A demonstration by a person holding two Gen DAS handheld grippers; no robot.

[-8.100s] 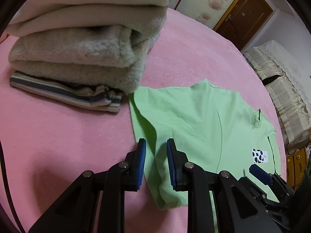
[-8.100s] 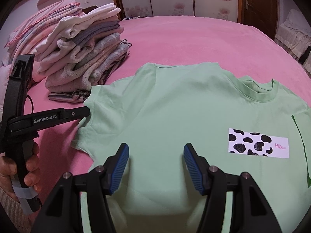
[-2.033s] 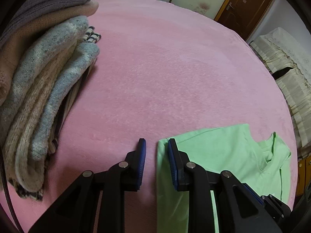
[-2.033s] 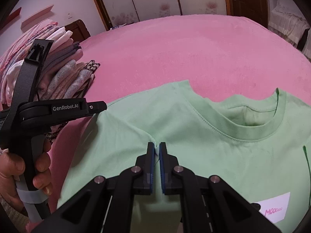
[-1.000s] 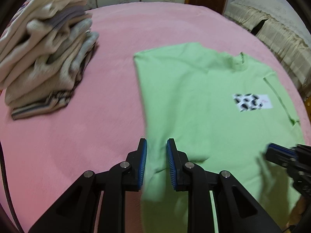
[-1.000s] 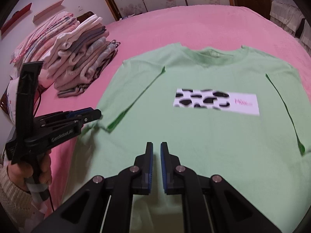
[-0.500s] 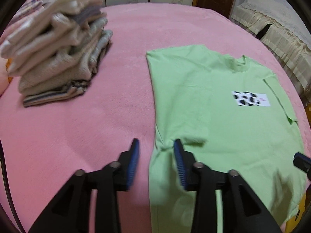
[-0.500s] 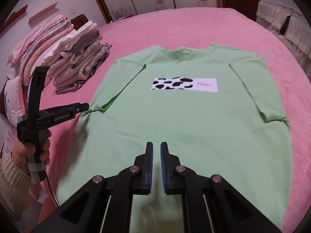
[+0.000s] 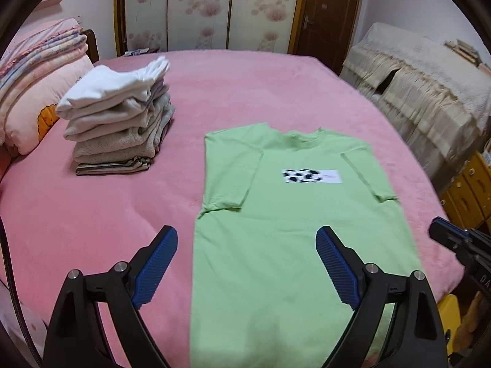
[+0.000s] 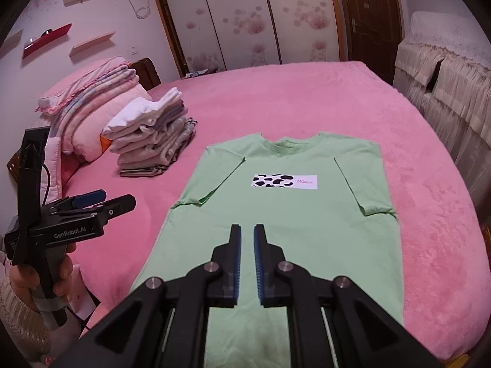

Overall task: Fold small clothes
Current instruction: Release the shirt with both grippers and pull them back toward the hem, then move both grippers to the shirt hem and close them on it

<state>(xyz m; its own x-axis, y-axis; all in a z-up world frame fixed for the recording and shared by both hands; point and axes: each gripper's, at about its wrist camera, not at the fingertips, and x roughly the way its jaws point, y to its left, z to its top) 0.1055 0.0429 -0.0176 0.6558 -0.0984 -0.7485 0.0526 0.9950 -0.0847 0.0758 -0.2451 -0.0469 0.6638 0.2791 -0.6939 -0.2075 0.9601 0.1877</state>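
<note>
T-shirt (image 9: pixel 294 230), light green with a cow-spot label on the chest, is seen in the left wrist view spread flat and face up on the pink bed (image 9: pixel 245 92), collar toward the far side, both sleeves lying out flat. A stack of folded clothes (image 9: pixel 119 122) stands to its left, well apart from it. The left gripper (image 9: pixel 247 263) is held above the lower left part of the shirt; its fingers are opening and already stand wide, with nothing between them and no cloth touched. The tip of the right gripper shows at the right edge, beside the shirt's right side.

In the right wrist view the T-shirt (image 10: pixel 285 220) is shown centred on the bed, its hem nearest the camera and running out of the bottom of the picture. The right gripper (image 10: pixel 247 263) hangs over the lower middle of the shirt; its fingers are just beginning to part, only a narrow gap is seen, and nothing is held. The left gripper (image 10: pixel 101 204) is seen at the left, off the shirt's edge, carried in a hand (image 10: pixel 40 279).

The step in hand is judged to be a new grasp for the first fold. It would be done well if one side edge were pinched at two points, near shoulder and hem, through both layers, and carried across evenly so that the sleeve is tucked in and no creases are dragged into the soft bedding.
</note>
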